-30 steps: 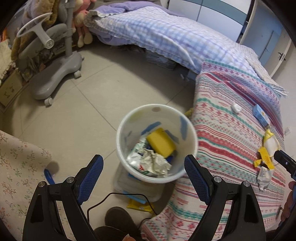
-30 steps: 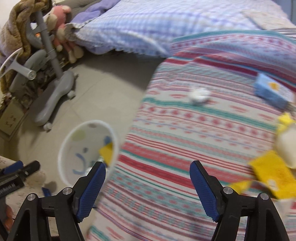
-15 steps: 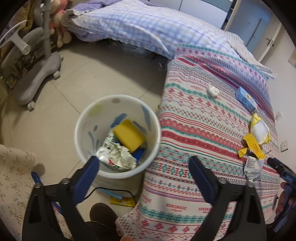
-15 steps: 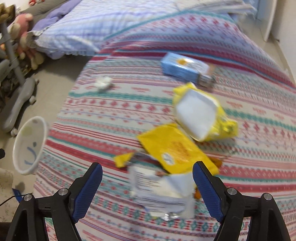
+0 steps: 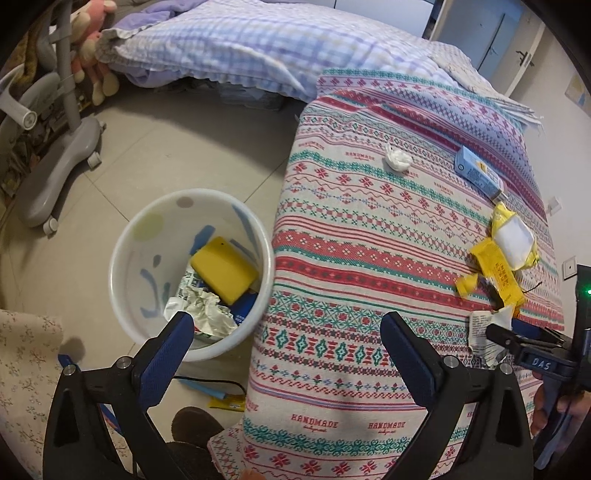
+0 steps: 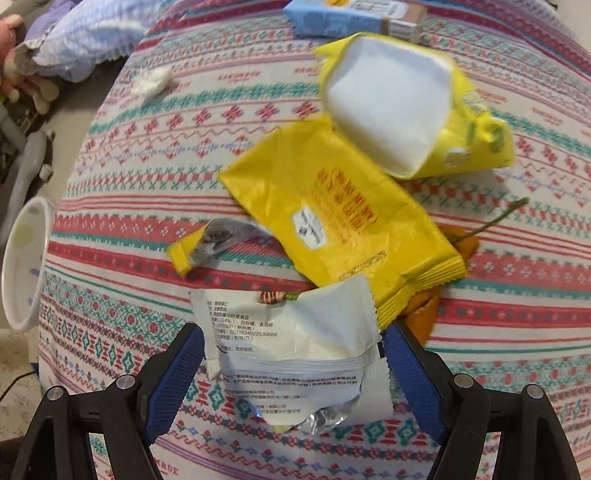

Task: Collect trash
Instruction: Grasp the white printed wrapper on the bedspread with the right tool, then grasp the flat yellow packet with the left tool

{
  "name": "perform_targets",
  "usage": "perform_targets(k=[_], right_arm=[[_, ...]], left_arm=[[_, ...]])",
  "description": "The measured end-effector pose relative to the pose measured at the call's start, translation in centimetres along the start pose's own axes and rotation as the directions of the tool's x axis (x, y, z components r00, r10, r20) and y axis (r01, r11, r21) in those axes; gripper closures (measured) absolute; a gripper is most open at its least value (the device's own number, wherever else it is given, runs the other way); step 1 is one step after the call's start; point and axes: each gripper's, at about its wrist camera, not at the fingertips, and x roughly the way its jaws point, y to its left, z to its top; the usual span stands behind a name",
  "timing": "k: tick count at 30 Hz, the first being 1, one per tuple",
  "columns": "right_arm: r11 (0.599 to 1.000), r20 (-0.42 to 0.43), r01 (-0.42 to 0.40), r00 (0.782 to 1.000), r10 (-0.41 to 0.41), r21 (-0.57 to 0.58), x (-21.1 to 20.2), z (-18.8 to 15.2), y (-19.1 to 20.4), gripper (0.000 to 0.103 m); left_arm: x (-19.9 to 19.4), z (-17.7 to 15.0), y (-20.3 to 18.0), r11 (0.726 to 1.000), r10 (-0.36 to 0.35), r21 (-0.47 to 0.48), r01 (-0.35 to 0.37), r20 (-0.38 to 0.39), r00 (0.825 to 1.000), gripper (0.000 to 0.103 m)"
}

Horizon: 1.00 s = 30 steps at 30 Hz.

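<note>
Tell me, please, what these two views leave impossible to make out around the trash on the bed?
- Orange scrap, right wrist view: mostly hidden under the yellow wrapper.
- Blue carton, right wrist view: cut off by the top edge.
- White wrapper print: too blurred to read.
- Bin bottom, left wrist view: covered by trash.

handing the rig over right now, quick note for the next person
Left gripper: open, empty, above the bed edge beside the bin.
Right gripper: open, its jaws have just widened, either side of the white wrapper, not gripped yet.
Done: yellow box and crumpled wrappers already in the bin.
Left on the bed: white wrapper, yellow wrapper, yellow bag, blue carton, tissue.
</note>
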Motion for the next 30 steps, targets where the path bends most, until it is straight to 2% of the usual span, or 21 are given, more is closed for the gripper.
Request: perform_targets(k=[6, 11, 13, 15, 18, 22, 30], right_arm=[[0.998, -0.048, 0.034, 0.998, -0.037, -0.056, 2.0, -0.5, 1.3, 0.015], [0.985, -0.030, 0.098, 0.994, -0.103, -0.142, 2.5, -1.3, 2.5, 0.012], [0.984, -0.022, 0.104, 0.994, -0.109, -0.147, 2.5, -1.6, 2.5, 0.013], [0.985, -0.019, 0.106, 0.994, -0.110, -0.133, 2.2, -1.8, 2.3, 0.022], [0.990, -0.021, 0.073, 0.997, -0.076, -0.117, 1.4, -2.0, 1.7, 0.036], [0.997, -0.019, 0.024, 1.000, -0.025, -0.071, 0.0, -2.1, 0.1, 0.038], [0.999, 0.077, -0.017, 0.997, 0.015, 0.028, -4.3, -2.0, -3.9, 0.038]], left_arm=[[0.2, -0.2, -0.3, 1.000, 0.007, 0.009, -0.007, -0.008, 1.000, 0.001], [0.3, -0.5, -0.3, 1.000, 0.003, 0.010, -0.003, -0.016, 1.000, 0.001], [0.3, -0.6, -0.5, 1.000, -0.003, 0.014, 0.003, -0.018, 1.000, 0.001], [0.2, -0.6, -0.8, 1.000, -0.009, 0.018, 0.010, -0.018, 1.000, 0.001], [0.2, -0.7, -1.4, 0.999, -0.021, 0.027, 0.022, -0.019, 1.000, 0.001], [0.2, -0.7, -2.9, 0.998, -0.033, 0.051, 0.034, -0.024, 0.999, 0.001], [0.9, -0.6, -7.7, 0.991, -0.065, 0.115, 0.069, -0.045, 0.997, 0.001]])
